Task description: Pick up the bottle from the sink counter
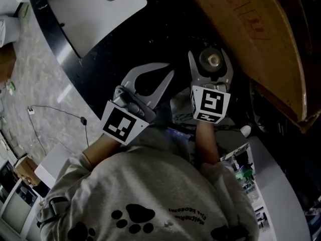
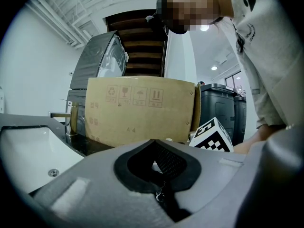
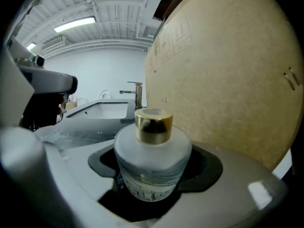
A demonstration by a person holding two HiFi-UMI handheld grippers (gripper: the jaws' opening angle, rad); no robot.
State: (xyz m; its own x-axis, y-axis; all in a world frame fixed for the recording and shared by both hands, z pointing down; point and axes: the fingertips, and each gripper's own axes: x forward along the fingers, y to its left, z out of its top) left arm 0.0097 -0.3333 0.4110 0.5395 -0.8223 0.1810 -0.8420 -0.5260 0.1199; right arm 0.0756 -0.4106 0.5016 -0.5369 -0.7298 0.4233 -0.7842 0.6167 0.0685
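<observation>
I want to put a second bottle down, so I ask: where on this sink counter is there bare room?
Bare black counter lies between the white sink and the cardboard sheet, and between the sink and the left claw. It is crowded where the bottle stands between the jaws of the right claw, close beside the cardboard.

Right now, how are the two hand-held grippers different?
The left hand-held gripper has its jaws together; the right hand-held gripper has them spread wide. The left holds nothing; the right has the gold-capped bottle standing upright between its jaws. Both are grey with black-lined jaws.
</observation>
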